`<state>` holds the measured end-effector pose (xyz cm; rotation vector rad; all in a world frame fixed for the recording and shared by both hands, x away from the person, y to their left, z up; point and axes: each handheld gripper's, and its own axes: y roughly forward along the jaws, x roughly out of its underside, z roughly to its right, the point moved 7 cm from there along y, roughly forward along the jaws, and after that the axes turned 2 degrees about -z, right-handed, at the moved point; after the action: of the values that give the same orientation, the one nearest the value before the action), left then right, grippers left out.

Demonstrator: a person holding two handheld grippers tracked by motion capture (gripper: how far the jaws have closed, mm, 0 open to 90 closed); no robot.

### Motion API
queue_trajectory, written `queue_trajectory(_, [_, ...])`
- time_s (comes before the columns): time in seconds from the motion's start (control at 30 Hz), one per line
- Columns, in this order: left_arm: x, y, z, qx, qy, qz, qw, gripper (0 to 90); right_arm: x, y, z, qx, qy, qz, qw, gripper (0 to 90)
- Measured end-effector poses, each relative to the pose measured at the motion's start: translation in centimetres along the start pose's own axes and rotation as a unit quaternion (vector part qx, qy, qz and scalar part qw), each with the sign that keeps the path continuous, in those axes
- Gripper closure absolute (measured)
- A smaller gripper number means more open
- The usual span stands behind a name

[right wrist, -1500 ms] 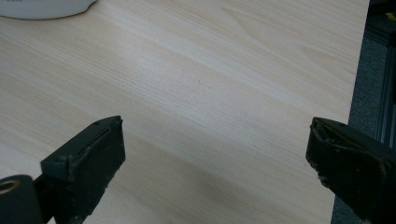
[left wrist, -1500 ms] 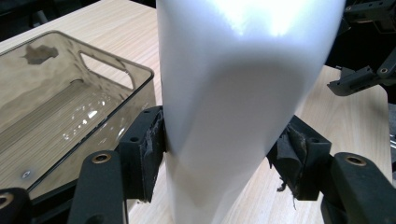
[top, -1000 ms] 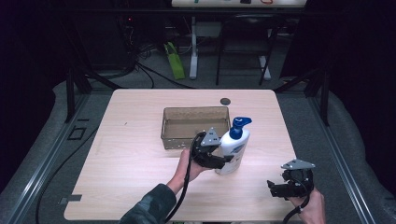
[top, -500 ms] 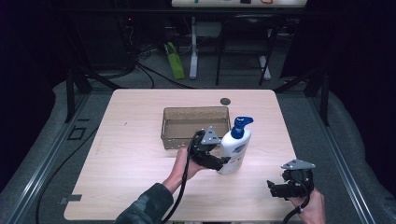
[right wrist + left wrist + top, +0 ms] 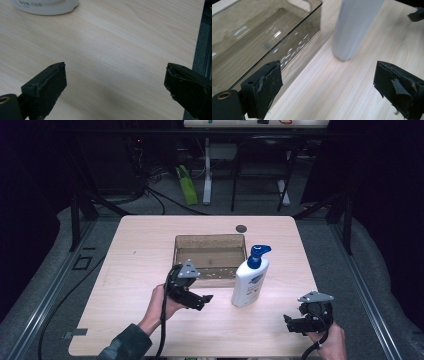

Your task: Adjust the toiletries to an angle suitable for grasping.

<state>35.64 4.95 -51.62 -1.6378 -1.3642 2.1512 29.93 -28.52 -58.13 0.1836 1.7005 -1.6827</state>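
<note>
The left gripper (image 5: pixel 200 298) has just been opening its jaws – they stand apart with nothing between them, near the white bottle (image 5: pixel 250 282). The bottle stands upright on the pale wooden table (image 5: pixel 135 270), just beside the see-through brown plastic tray (image 5: pixel 210 240). It is tall, smooth and rounded with a blue pump (image 5: pixel 258 255) – I think a bump from that gripper could tip it over. The right gripper (image 5: pixel 292 322) sits well apart from it, jaws apart too, holding nothing.
</note>
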Motion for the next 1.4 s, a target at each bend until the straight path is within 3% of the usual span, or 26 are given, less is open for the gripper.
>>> queue_trajectory(0.1, [2.0, -2.0, -1.2, -0.018, -0.027, 0.007, 0.9995, 7.7, 0.0, 0.1, -0.2, -0.002, -0.007, -0.004, 1.0000, 3.5])
queue_trajectory(0.17, [2.6, -2.4, -1.4, -0.022, -0.031, 0.005, 0.9993, 7.3, 0.0, 0.2, -0.3, -0.003, -0.004, -0.006, 1.0000, 3.5])
queue_trajectory(0.23, [3.8, -2.9, -1.8, -0.026, -0.042, -0.001, 0.9988, 6.9, -0.1, 0.3, -0.4, -0.006, -0.009, -0.008, 0.9999, 3.3])
queue_trajectory(0.27, [5.0, -3.4, -2.0, -0.038, -0.044, -0.013, 0.9982, 6.4, -0.1, 0.3, -0.5, -0.003, -0.016, -0.008, 0.9998, 3.4])
queue_trajectory(0.3, [5.0, -3.4, -2.0, -0.038, -0.044, -0.013, 0.9982, 6.4, -0.1, 0.3, -0.5, -0.003, -0.016, -0.008, 0.9998, 3.4])
queue_trajectory(0.43, [7.6, -4.4, -2.2, -0.060, -0.039, -0.041, 0.9966, 5.3, -0.1, 0.6, -0.8, -0.009, -0.020, -0.015, 0.9997, 2.5])
queue_trajectory(0.57, [8.9, -4.9, -2.5, -0.069, -0.042, -0.049, 0.9956, 5.4, -0.4, 0.7, -1.1, -0.011, -0.023, -0.018, 0.9995, 1.3])
queue_trajectory(0.6, [9.8, -5.1, -2.5, -0.075, -0.034, -0.062, 0.9947, 5.4, -0.5, 0.8, -1.3, -0.008, -0.026, -0.018, 0.9995, 0.4])
queue_trajectory(0.7, [10.3, -5.5, -2.8, -0.085, -0.030, -0.067, 0.9937, 5.0, -0.5, 0.9, -1.4, -0.007, -0.031, -0.022, 0.9993, 0.0])
queue_trajectory(0.8, [10.4, -5.8, -3.4, -0.090, -0.045, -0.055, 0.9934, 4.1, -0.4, 1.0, -1.5, -0.007, -0.031, -0.023, 0.9992, 0.0])
queue_trajectory(0.93, [10.5, -5.6, -3.3, -0.088, -0.041, -0.063, 0.9933, 4.0, -0.7, 0.6, -1.6, -0.003, -0.029, -0.009, 0.9995, 0.0])
queue_trajectory(1.27, [10.7, -5.3, -3.3, -0.097, -0.035, -0.077, 0.9917, 3.2, -0.4, 0.6, -1.7, -0.007, -0.032, -0.011, 0.9994, 0.0])
queue_trajectory(1.4, [10.9, -5.4, -3.6, -0.101, -0.043, -0.075, 0.9911, 2.6, -0.6, 0.5, -2.0, -0.003, -0.037, -0.010, 0.9993, 0.0])
